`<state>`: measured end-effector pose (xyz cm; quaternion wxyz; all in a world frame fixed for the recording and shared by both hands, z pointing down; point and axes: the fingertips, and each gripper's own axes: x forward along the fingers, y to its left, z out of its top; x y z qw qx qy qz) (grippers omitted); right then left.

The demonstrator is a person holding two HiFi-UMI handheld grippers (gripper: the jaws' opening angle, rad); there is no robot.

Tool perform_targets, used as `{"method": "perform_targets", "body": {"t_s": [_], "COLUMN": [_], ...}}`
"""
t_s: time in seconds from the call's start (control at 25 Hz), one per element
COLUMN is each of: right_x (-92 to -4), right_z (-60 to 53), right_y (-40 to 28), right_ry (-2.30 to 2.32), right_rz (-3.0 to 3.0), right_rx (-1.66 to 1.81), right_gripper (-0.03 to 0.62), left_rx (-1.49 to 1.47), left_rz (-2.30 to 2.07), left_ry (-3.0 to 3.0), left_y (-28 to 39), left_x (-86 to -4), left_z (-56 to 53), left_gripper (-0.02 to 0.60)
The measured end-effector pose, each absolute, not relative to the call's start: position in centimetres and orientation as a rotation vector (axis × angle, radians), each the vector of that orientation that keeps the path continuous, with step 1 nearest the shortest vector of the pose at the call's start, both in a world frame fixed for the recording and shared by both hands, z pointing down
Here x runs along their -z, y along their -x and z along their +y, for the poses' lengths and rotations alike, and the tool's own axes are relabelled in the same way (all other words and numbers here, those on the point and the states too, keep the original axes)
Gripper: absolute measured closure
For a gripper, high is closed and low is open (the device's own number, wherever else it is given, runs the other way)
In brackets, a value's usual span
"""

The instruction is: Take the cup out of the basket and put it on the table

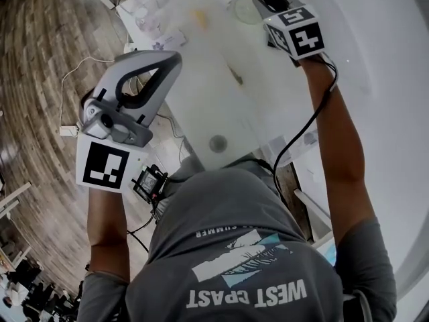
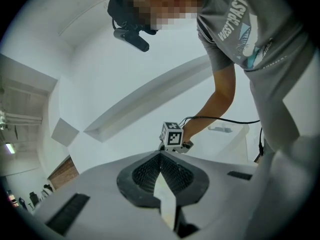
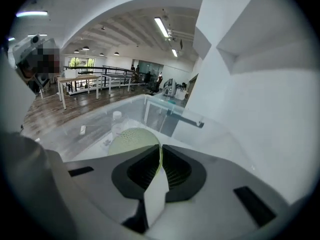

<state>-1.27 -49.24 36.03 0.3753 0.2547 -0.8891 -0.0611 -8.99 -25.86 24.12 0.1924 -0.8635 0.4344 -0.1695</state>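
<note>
A pale green cup point(image 3: 134, 140) with a dotted wall sits right at the tips of my right gripper point(image 3: 160, 156). Its thin rim shows as a green line between the shut pads. In the head view the cup point(image 1: 242, 10) is a small translucent round shape over the white table point(image 1: 221, 99), beside my right gripper point(image 1: 267, 5) at arm's length. My left gripper point(image 1: 164, 59) is held up at the left, off the table's edge, jaws shut and empty. In the left gripper view its closed pads point(image 2: 150, 176) point back at the person. No basket shows clearly.
A clear bottle point(image 3: 116, 121) stands on the table beyond the cup, and small packets point(image 1: 151, 12) lie at its far end. A glass partition point(image 3: 170, 116) stands behind. A round cable hole point(image 1: 218, 143) marks the near end. Cables and a power strip point(image 3: 83, 130) lie on the wood floor.
</note>
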Motion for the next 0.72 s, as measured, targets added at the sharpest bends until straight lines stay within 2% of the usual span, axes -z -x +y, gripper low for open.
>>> {"method": "perform_targets", "body": {"t_s": [0.36,0.72], "right_x": [-26.9,-24.8], "right_z": [-42.0,-36.3], "right_y": [2.7,4.9], "right_ry": [-0.709,-0.664], "right_rz": [-2.433,-2.512], "right_rx": [0.294,0.328], "right_gripper": [0.563,0.563], "left_rx": [0.498,0.513], "left_rz": [1.230,1.264], "left_ry": [2.388,2.359], "left_y": [10.0,11.1], "left_x": [-24.4,-25.0], "left_z": [-24.0,-22.8], "left_gripper": [0.572,0.572]}}
